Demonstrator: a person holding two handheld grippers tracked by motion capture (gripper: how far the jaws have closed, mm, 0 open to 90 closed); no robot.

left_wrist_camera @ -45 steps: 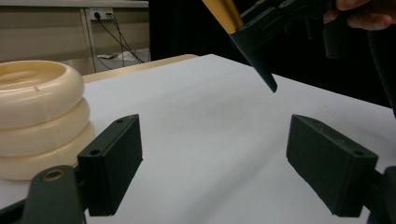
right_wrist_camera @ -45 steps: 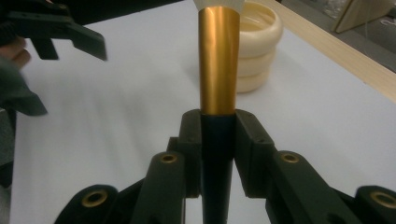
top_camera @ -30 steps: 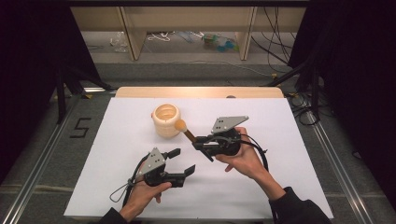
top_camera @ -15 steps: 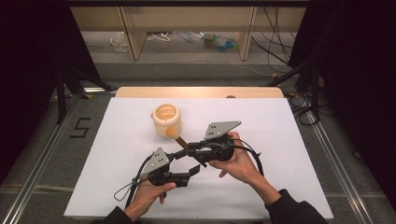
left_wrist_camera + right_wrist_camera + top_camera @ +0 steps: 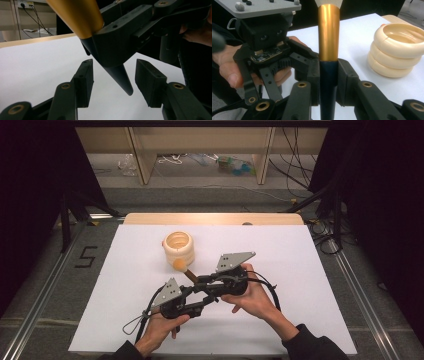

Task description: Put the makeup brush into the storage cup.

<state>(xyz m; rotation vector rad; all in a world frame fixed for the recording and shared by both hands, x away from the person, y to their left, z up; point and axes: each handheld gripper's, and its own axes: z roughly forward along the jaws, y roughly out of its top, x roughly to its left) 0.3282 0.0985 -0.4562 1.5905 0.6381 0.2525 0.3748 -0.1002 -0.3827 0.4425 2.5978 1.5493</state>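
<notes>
White sheeting covers the table, dark curtains hang on both sides, and a shelf with clutter sits beyond the far edge. Down at the near side, both hands are in close — the two grippers almost nose to nose.

Right gripper has the brush: its jaws are clamped on the dark handle just below the gold ferrule, pads pressed flat on either side. In the right gripper view the brush stands upright between them, pale bristles starting at the top edge. From above, the brush angles up and away from the right gripper, its round orange head lying just beside the cup.

That cup is cream, ribbed in three stacked rings, open at the top, standing upright on the table — in the right gripper view it sits off to the right, near the brush but apart from the jaws.

Left gripper is spread wide. The brush's pointed dark tip hangs right in the gap between its jaws, touching neither. From above, the left gripper sits just below the right one, the left hand wrapped around its body.
</notes>
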